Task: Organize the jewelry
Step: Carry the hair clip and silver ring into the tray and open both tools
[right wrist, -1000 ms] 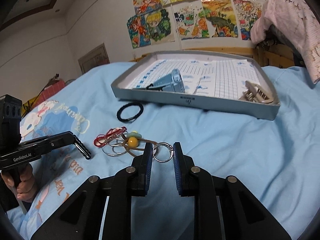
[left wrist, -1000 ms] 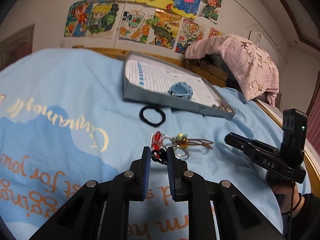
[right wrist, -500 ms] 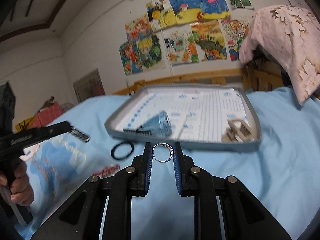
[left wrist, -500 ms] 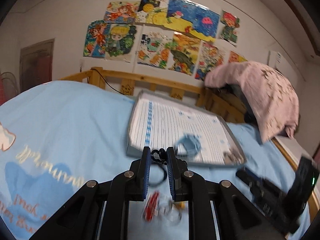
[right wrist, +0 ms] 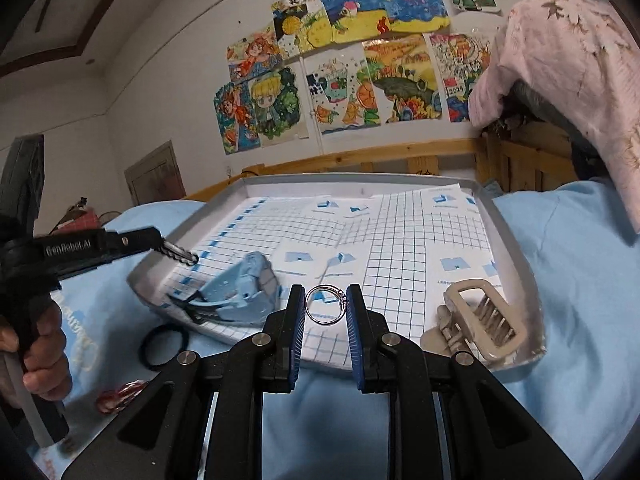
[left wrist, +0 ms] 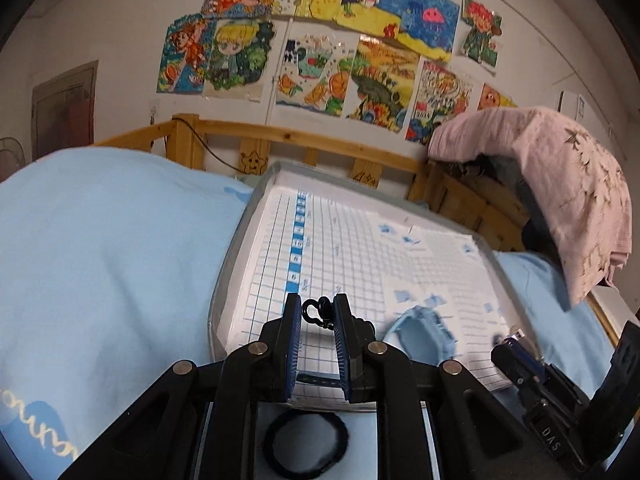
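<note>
My left gripper (left wrist: 317, 314) is shut on a small black clasp piece (left wrist: 318, 313) and holds it over the near left part of the grey tray (left wrist: 224, 280). It also shows in the right wrist view (right wrist: 176, 254). My right gripper (right wrist: 326, 304) is shut on a silver ring (right wrist: 325, 305) above the tray's near edge (right wrist: 520, 264). In the tray lie a blue watch (right wrist: 240, 292) and a beige hair claw (right wrist: 476, 320). A black hair tie (right wrist: 164, 346) and red bangles (right wrist: 118, 396) lie on the blue blanket before the tray.
The tray is lined with blue-gridded paper (left wrist: 360, 248). A wooden bed rail (left wrist: 320, 140) runs behind it. A pink cloth (left wrist: 560, 184) hangs over furniture at the right. The blue blanket (left wrist: 100, 260) spreads to the left.
Both grippers lifted their pieces off the blanket and moved forward to the tray. The remaining jewelry on the blanket now lies below and behind them.
</note>
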